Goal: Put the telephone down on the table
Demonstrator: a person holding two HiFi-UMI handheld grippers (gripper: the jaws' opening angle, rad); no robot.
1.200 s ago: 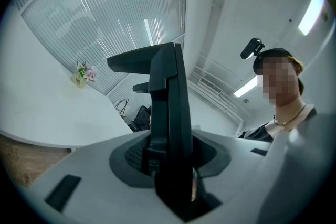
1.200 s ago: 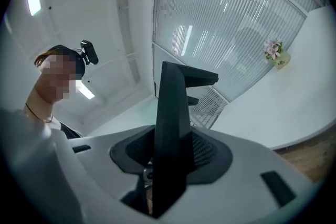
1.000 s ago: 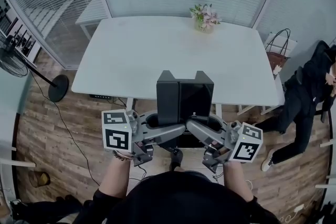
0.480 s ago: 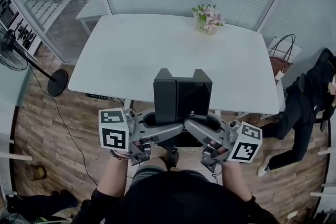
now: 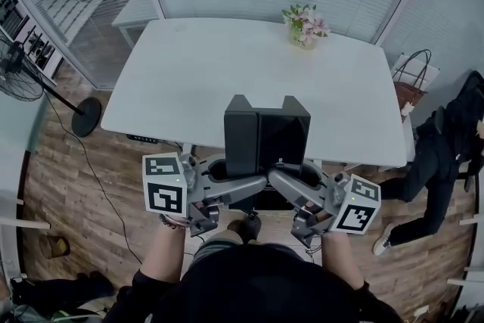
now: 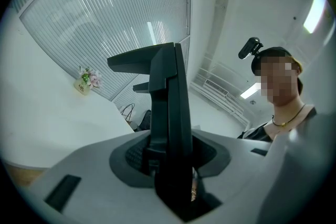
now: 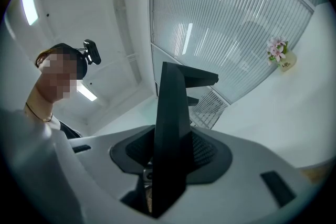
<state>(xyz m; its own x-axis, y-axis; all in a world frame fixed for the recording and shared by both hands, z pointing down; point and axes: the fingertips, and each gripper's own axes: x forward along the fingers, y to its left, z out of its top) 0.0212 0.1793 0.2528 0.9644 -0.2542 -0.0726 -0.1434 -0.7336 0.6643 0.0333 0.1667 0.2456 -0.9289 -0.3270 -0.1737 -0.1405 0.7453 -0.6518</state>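
Blk telephone [image 5: 266,144], wht table [image 5: 189,79], pink flowers [image 5: 305,19], brown wood-plank floor [image 5: 76,178]

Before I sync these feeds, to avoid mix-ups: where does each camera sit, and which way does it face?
Head view: on the head, steeply down at table, telephone; forearms, left hand-held gripper and right hand-held gripper show.
Left gripper view: on the left hand-held gripper, along jaws shut on the telephone; person at right.
Right gripper view: on the right hand-held gripper, likewise; person at left.
All share telephone, flowers.

The telephone [image 5: 266,140] seems partly hidden behind left gripper [image 5: 255,183] and right gripper [image 5: 278,179].
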